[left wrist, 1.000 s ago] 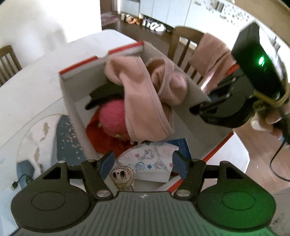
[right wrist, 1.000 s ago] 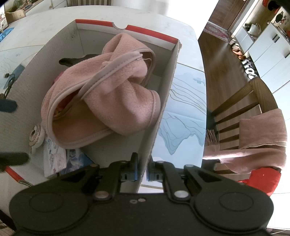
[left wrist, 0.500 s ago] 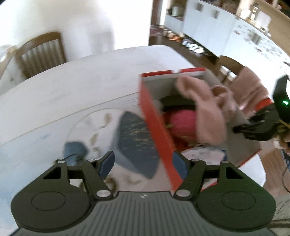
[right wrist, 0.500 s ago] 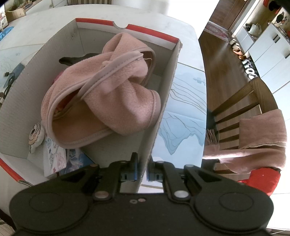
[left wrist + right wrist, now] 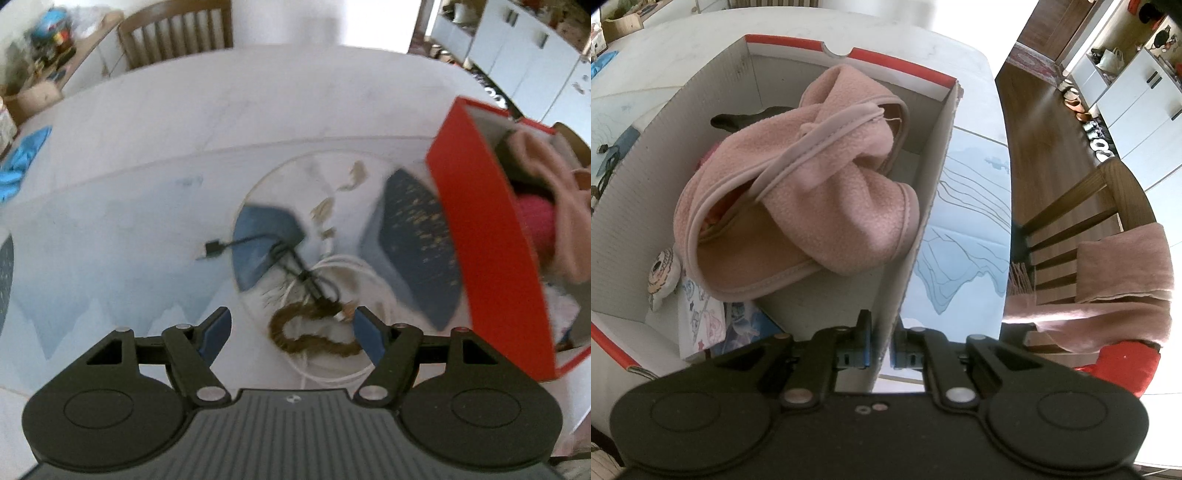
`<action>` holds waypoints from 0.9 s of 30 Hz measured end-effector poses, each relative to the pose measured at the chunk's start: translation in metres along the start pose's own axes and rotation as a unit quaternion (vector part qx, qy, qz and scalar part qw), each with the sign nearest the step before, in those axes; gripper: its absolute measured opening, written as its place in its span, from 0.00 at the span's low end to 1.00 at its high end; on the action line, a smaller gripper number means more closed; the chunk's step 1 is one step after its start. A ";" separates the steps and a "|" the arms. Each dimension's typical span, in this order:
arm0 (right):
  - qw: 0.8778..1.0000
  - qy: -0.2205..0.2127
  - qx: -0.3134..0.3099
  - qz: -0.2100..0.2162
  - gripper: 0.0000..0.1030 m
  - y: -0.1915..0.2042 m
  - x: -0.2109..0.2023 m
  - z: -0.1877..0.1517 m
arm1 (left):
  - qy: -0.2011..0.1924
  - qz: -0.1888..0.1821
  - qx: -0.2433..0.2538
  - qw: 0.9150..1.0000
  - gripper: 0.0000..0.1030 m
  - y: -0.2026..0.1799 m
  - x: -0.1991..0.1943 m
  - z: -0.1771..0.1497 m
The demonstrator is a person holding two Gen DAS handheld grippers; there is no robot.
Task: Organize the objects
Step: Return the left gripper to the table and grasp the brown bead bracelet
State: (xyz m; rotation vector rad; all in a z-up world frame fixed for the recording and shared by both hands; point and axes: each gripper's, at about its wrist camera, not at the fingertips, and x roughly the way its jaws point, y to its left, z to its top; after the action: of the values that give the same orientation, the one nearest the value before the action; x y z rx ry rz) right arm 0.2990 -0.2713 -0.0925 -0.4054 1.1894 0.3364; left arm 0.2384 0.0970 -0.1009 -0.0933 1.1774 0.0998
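A red cardboard box (image 5: 923,206) stands on the table and holds a pink fleece garment (image 5: 820,192), a black item, a small round toy (image 5: 661,273) and printed cards. My right gripper (image 5: 881,343) is shut on the box's right wall, pads on either side of the cardboard. Left of the box (image 5: 487,240), my left gripper (image 5: 291,328) hangs open over a heap of cords: a black cable (image 5: 295,266), a white cable (image 5: 354,266) and a brown fuzzy loop (image 5: 310,332). The loop lies between the fingertips but below them, untouched.
The table carries a pale blue printed mat (image 5: 110,258). A blue cloth (image 5: 22,162) lies at its far left edge, with a wooden chair (image 5: 177,33) behind. Another chair draped with a pink towel (image 5: 1123,266) stands right of the box.
My left gripper swung from above the open box to the left and now hangs over the cords on the mat; the box has slid to the right of its view. The right gripper kept still.
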 end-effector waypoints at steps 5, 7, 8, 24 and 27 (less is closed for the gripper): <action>1.000 0.000 -0.001 -0.001 0.08 0.000 0.000 0.000 | 0.009 0.006 0.000 1.000 0.70 0.003 0.020 -0.008; 1.000 0.000 0.000 -0.001 0.08 0.000 0.000 0.000 | 0.009 0.007 0.009 1.000 0.70 0.001 0.025 -0.010; 1.000 0.000 0.000 -0.001 0.08 0.000 0.000 -0.001 | 0.009 0.011 0.013 1.000 0.70 -0.001 0.028 -0.010; 1.000 0.001 -0.002 -0.002 0.08 0.000 -0.001 -0.001 | 0.018 -0.014 -0.028 0.999 0.35 0.004 0.049 -0.017; 1.000 0.000 -0.003 -0.002 0.08 0.000 0.000 -0.001 | 0.014 -0.009 -0.034 0.999 0.28 0.006 0.048 -0.018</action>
State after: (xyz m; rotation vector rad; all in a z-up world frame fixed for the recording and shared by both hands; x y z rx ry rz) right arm 0.2980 -0.2714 -0.0924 -0.4129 1.1879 0.3353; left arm 0.2396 0.1018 -0.1517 -0.1662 1.2002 0.1224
